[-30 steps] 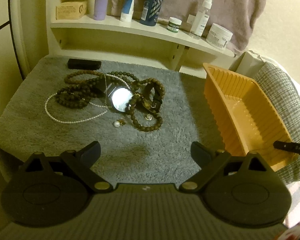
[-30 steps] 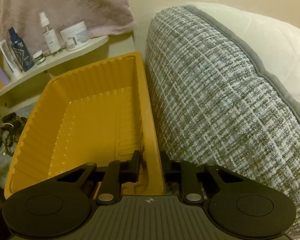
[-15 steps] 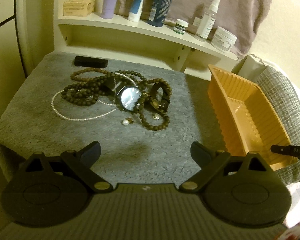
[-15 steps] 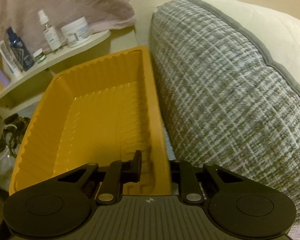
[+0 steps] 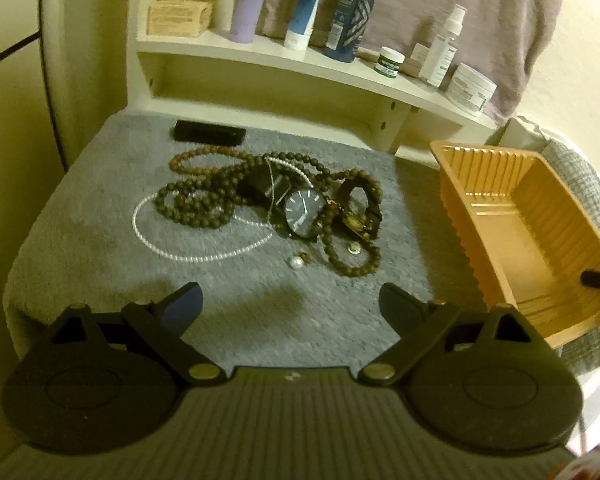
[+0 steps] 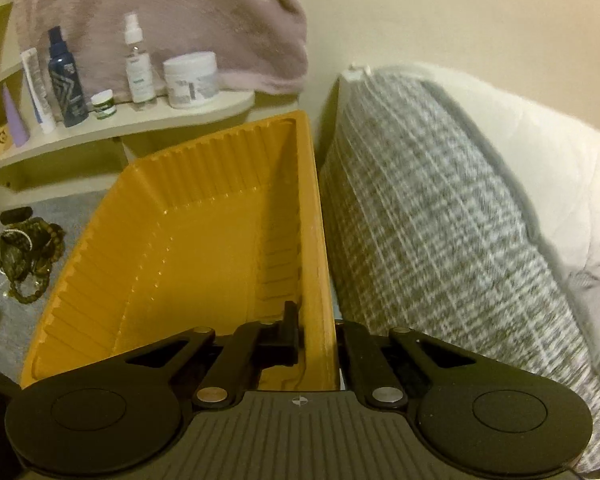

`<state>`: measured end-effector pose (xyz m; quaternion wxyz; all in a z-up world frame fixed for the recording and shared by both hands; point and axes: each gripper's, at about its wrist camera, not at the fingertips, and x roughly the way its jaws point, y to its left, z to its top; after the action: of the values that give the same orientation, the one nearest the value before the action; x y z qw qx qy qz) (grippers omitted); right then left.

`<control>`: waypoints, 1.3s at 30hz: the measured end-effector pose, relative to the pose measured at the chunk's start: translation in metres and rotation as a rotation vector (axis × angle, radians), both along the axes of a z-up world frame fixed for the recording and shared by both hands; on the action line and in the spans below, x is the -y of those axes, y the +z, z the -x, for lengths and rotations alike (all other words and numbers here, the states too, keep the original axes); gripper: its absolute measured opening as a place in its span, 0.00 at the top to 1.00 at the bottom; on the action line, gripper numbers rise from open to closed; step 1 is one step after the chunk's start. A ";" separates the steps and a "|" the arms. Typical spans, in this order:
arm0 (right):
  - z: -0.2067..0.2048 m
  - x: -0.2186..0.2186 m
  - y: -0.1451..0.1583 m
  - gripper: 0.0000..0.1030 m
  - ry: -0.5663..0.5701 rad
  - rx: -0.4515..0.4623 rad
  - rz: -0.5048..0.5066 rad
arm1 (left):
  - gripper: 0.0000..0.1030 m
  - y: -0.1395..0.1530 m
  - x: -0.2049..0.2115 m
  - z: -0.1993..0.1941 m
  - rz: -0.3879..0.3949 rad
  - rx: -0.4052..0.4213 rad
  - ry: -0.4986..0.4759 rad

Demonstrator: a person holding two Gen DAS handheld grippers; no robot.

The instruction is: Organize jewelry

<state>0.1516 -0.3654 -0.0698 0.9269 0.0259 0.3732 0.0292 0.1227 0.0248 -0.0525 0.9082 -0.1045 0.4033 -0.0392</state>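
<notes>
The right gripper (image 6: 318, 336) is clamping the near right wall of the orange tray (image 6: 204, 248), one finger inside the tray and one outside, with the jaws having just been closing onto that wall. The tray is sitting tilted between the grey mat (image 5: 100, 248) and the woven cushion (image 6: 440, 248), its right wall lying just beside the cushion. It is holding nothing at this moment.

The left gripper (image 5: 290, 300) is hovering over the near part of the mat with its jaws spread wide and nothing between them, though they have just been narrowing slightly.

The jewelry is lying in one tangle at the middle of the mat: brown bead strands (image 5: 204, 204), a pearl necklace (image 5: 188, 256), a dark-faced watch (image 5: 304, 212), and a loose pearl earring (image 5: 297, 263) just in front of the heap.

For this step, the tray probably needs to be drawn level and set flat beside the heap. The thin wall is likely to flex, so the pull should be slow and steady. The left gripper should then take one strand at a time, starting from the outer loops.
</notes>
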 end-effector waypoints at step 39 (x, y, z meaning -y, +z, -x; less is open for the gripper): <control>0.007 -0.022 0.003 0.97 0.072 0.079 0.198 | 0.92 0.002 0.042 -0.024 -0.240 0.124 -0.345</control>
<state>0.1450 -0.3429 -0.0671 0.9372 -0.0804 0.3383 0.0267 0.1464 -0.0168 -0.0503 0.9171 0.0777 0.3602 -0.1521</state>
